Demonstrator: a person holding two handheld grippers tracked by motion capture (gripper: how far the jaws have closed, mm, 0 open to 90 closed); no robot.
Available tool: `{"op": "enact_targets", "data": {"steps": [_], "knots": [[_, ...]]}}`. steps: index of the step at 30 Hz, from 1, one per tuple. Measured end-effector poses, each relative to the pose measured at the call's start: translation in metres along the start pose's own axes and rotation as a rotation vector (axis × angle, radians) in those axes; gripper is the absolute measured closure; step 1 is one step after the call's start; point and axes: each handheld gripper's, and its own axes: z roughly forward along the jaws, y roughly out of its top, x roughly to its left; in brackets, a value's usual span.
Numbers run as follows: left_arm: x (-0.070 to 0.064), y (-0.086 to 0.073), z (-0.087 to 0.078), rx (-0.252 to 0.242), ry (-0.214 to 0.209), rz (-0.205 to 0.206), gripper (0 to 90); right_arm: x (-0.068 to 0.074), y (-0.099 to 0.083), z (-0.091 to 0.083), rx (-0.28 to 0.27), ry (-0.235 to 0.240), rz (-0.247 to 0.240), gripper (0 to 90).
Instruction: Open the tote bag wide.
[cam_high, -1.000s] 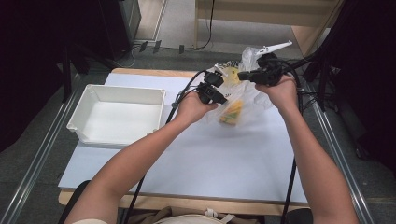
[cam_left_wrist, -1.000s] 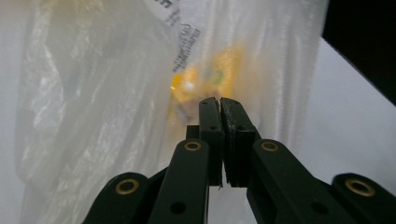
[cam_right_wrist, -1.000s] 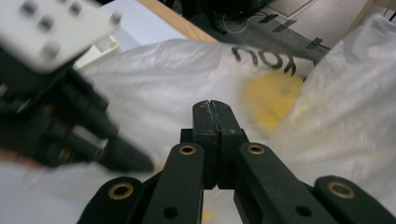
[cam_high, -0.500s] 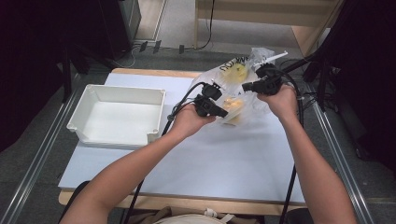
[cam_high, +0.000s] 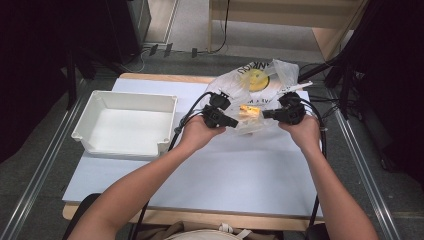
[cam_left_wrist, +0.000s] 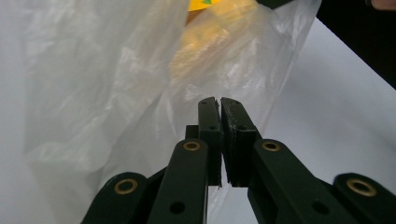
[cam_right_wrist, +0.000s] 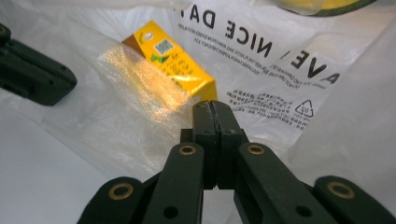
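Note:
A thin white plastic bag (cam_high: 252, 80) with black lettering and a yellow round logo lies at the far middle of the table. A yellow carton (cam_high: 248, 110) rests inside it, and its printed side shows through the bag's mouth (cam_right_wrist: 173, 60). My left gripper (cam_high: 234, 122) is shut on the bag's film (cam_left_wrist: 140, 93) at the left of the opening. On the right side, my right gripper (cam_high: 265, 114) is shut on the bag's edge (cam_right_wrist: 261, 107). The carton sits between the two grippers as a yellow blur behind the film (cam_left_wrist: 210, 42).
A white rectangular bin (cam_high: 125, 125) stands at the left of the pale table top (cam_high: 225, 175). Cables trail from both grippers toward the person. Metal rails run along both sides of the table, with wooden furniture beyond its far edge.
Both grippers have come down and toward the person, bringing the bag with them. The bag, held up a second ago, now lies low with its mouth stretched between the jaws.

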Motion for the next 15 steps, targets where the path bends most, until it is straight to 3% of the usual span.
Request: {"op": "enact_targets", "data": {"steps": [8, 15], "knots": [[0.022, -0.004, 0.006, -0.024, 0.030, -0.069, 87.9, 0.002, -0.019, 0.011, -0.004, 0.002, 0.017, 90.0], [0.038, -0.005, 0.017, -0.022, 0.068, -0.109, 87.7, -0.001, -0.029, 0.025, 0.037, -0.004, 0.044, 90.0]]}}
